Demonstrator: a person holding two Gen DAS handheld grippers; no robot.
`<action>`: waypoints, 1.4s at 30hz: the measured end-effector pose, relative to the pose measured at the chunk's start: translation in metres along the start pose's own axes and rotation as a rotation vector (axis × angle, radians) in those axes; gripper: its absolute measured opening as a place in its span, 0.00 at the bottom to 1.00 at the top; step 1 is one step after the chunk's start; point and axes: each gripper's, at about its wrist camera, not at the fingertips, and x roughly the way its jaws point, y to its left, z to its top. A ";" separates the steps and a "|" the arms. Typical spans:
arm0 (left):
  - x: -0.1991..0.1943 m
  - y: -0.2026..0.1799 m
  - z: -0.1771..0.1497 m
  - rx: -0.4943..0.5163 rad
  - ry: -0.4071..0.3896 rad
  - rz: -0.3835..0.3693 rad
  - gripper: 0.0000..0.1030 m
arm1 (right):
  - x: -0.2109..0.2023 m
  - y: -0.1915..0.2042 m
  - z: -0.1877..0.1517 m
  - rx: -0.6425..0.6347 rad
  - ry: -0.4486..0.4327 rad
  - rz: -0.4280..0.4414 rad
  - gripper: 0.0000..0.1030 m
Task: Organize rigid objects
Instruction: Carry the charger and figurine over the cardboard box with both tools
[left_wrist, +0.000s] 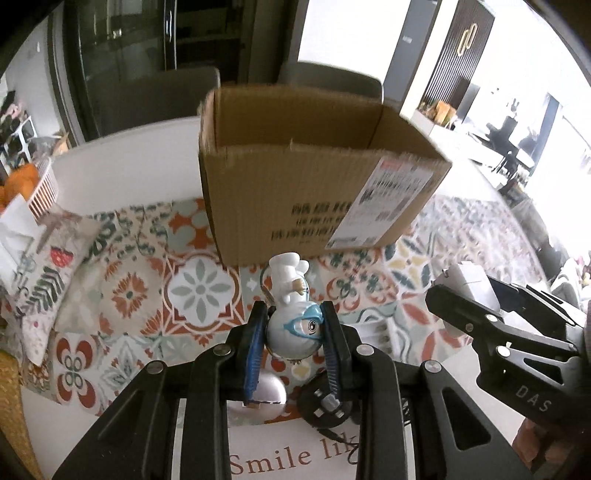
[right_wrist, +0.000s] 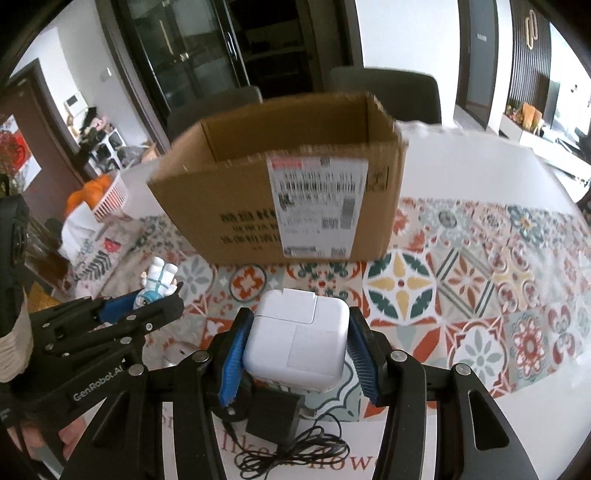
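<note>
My left gripper (left_wrist: 294, 325) is shut on a small white figurine (left_wrist: 293, 325) with blue goggles, held by its round head, legs pointing toward the open cardboard box (left_wrist: 295, 192). My right gripper (right_wrist: 295, 341) is shut on a white square power adapter (right_wrist: 299, 343), its blue pads pressing both sides. Each gripper shows in the other's view: the right gripper (left_wrist: 458, 291) with the adapter at the right edge, the left gripper (right_wrist: 155, 299) with the figurine (right_wrist: 157, 284) at the left. The box (right_wrist: 280, 199) stands just beyond both, on the patterned tablecloth.
Below the grippers lie a black charger with a thin cable (right_wrist: 273, 413), a black round part (left_wrist: 325, 406) and a white rounded object (left_wrist: 266, 395) on a white printed sheet (left_wrist: 291, 458). A white basket with oranges (left_wrist: 40, 188) and a patterned pouch (left_wrist: 48, 273) sit left. Chairs stand behind the table.
</note>
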 end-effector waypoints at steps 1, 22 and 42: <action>-0.004 -0.002 0.003 0.003 -0.013 -0.002 0.28 | -0.005 0.001 0.002 -0.004 -0.015 0.000 0.50; -0.069 -0.016 0.061 0.026 -0.217 -0.029 0.28 | -0.068 0.008 0.058 -0.041 -0.230 0.030 0.50; -0.042 -0.004 0.138 0.051 -0.210 0.004 0.28 | -0.043 0.003 0.133 -0.078 -0.243 0.029 0.50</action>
